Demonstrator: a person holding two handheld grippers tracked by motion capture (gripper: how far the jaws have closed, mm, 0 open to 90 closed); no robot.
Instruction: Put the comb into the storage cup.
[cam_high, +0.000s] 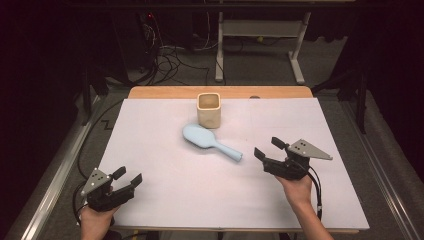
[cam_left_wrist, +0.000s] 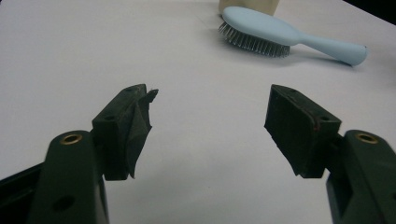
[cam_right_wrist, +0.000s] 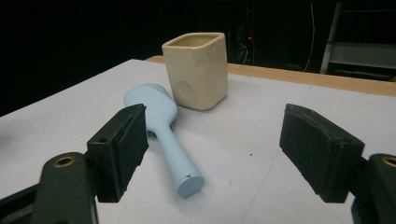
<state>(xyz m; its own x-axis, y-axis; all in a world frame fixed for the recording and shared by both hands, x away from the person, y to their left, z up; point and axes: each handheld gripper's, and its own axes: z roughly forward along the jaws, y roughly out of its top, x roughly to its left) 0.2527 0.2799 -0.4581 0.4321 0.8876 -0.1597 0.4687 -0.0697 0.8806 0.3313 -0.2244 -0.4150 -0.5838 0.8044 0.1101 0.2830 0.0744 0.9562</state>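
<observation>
— Where the white sheet covers the table: pale blue hairbrush at centre of the high view, bristles down, handle running toward lower right.
— And just above it?
— Cream square cup, upright, mouth open upward, just beside the brush head; touching or not, cannot tell.
— Right gripper?
— Right of centre in the high view, held in a hand coming in from the bottom edge. Jaws spread wide, released, gripping nothing. Aimed left toward the handle end, near it but apart.
— Same from its own camera?
— Yes. Hairbrush lying in the left half of the right gripper view, handle end nearest and low at centre, beside the left jaw, not between pads. Cup behind it, upper centre.
— Left gripper?
— Lower left of the high view, in the other hand at the bottom edge. Jaws parted, released, bare sheet between them. Well apart from the brush.
— Its own camera?
— Hairbrush at upper right, bristles visible under the head, handle pointing right. Bottom of the cup just cut by the top edge. Torn-looking padding on the left jaw.
</observation>
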